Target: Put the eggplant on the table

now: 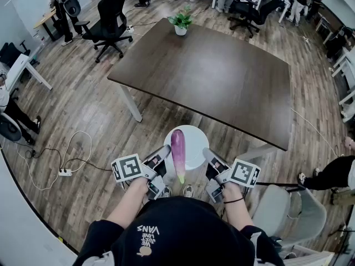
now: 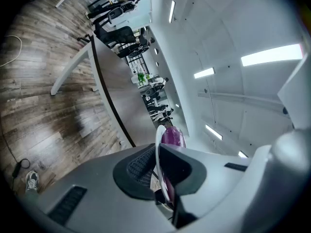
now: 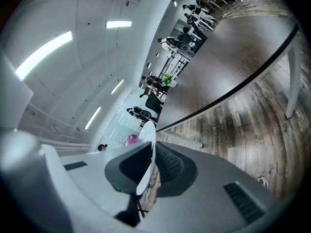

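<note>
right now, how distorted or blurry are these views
Head view: sharp, but fisheye bends the floor around the table; eggplant evenly lit. Left gripper view: table edge bowed, ceiling lights glare, floor partly smeared. Right gripper view: same bowing, plate rim close and soft.

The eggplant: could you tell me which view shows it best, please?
The head view: the whole eggplant lies on the white plate. The left gripper view shows only its purple end; the right gripper view, a sliver.
</note>
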Available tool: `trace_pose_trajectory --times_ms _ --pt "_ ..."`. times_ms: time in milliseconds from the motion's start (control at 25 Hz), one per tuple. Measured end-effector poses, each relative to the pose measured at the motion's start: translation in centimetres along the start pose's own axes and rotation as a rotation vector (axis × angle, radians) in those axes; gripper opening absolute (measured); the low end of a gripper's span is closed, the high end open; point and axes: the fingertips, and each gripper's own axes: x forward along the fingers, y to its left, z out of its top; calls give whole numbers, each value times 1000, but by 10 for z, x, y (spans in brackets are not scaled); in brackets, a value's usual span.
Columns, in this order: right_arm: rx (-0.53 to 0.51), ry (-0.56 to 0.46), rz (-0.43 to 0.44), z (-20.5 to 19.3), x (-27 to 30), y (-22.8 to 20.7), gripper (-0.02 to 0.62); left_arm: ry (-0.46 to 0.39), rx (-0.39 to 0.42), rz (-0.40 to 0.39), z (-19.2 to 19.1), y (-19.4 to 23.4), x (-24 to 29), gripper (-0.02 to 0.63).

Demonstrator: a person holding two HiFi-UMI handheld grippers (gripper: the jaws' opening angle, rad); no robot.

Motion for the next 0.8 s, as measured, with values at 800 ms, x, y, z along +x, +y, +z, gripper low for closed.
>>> trace_pose_trajectory --times_ms 800 --pt "18 30 54 35 8 -17 32 -35 -53 21 2 0 39 25"
